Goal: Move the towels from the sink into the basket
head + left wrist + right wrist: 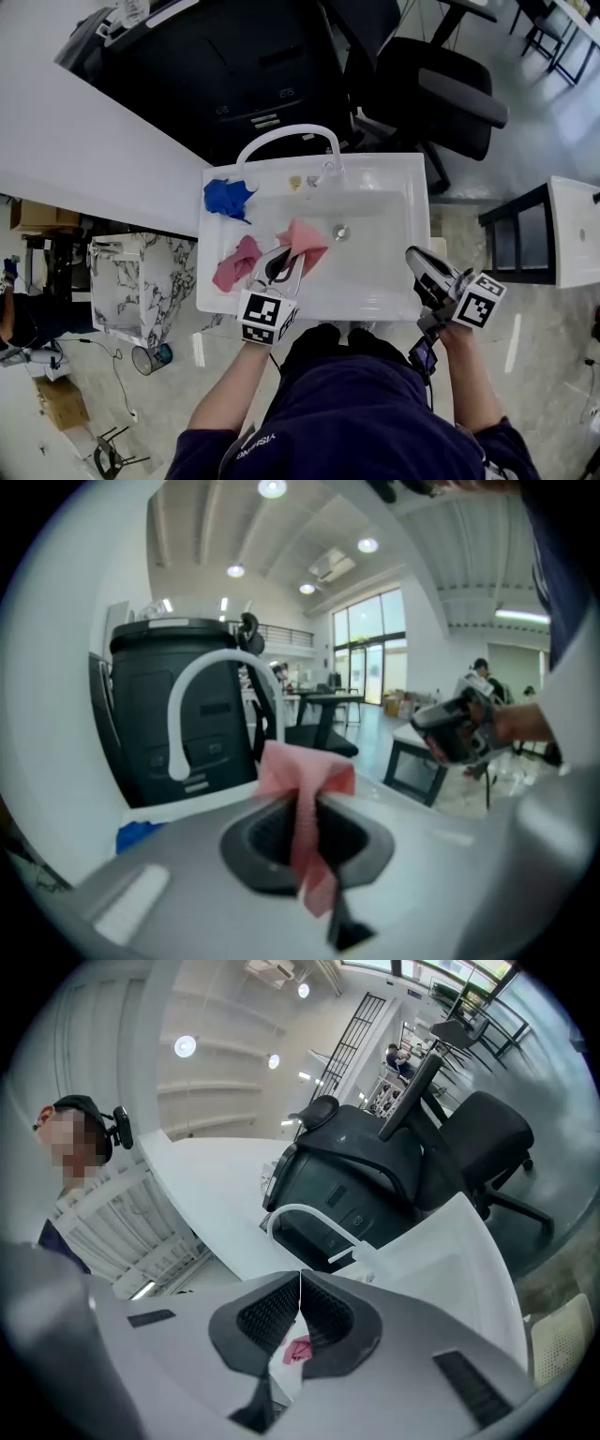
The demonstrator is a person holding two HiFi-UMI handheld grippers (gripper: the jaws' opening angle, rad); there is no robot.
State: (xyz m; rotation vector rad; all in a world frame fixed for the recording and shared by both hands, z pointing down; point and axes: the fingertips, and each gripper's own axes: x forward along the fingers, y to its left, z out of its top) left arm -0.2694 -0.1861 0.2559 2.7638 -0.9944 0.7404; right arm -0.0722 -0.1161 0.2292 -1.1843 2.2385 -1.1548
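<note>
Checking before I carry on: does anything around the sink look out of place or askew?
Nothing spilled or damaged. Two towels lie crumpled at the sink's left edge: a blue towel at the back, a dark pink towel nearer the front. A lighter pink towel hangs pinched in the left gripper's jaws.

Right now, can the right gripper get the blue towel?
Probably not easily: the right gripper is shut across the sink from the blue towel, with the left gripper and its pink towel roughly between.
</note>
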